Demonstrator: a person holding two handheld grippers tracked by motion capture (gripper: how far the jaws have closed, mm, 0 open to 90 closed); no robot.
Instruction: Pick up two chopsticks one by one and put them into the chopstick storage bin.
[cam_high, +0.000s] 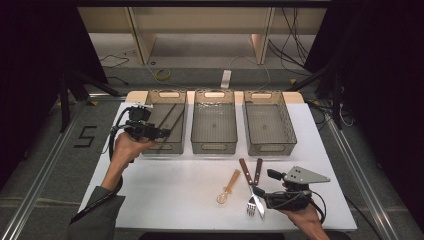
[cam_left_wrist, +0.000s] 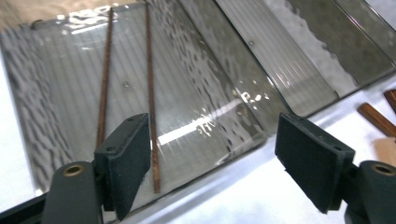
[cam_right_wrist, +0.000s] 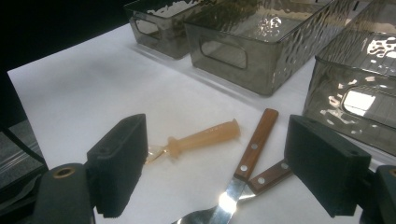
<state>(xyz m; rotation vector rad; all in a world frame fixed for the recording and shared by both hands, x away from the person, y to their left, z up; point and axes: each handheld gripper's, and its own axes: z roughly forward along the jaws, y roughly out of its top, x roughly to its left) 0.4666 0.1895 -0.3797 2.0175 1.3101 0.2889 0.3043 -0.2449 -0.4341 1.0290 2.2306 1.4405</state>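
a white table (cam_high: 165, 185) stood over a grey floor, with wooden frames and cables behind it. three clear bins sat in a row at the far side. the left bin (cam_high: 166, 128) held two brown chopsticks (cam_left_wrist: 150, 93) lying side by side on its ribbed floor. the left gripper (cam_high: 161, 133) hung over that bin's near edge, its jaws wide apart with nothing between them. the middle bin (cam_high: 214, 127) and the right bin (cam_high: 267, 128) came next. nearer the person lay one pale plastic spoon (cam_high: 229, 187), then one wooden-handled knife (cam_high: 251, 187) crossing one wooden-handled fork (cam_high: 254, 190). the right gripper (cam_high: 261, 193) sat just beside these two, jaws apart, gripping nothing.
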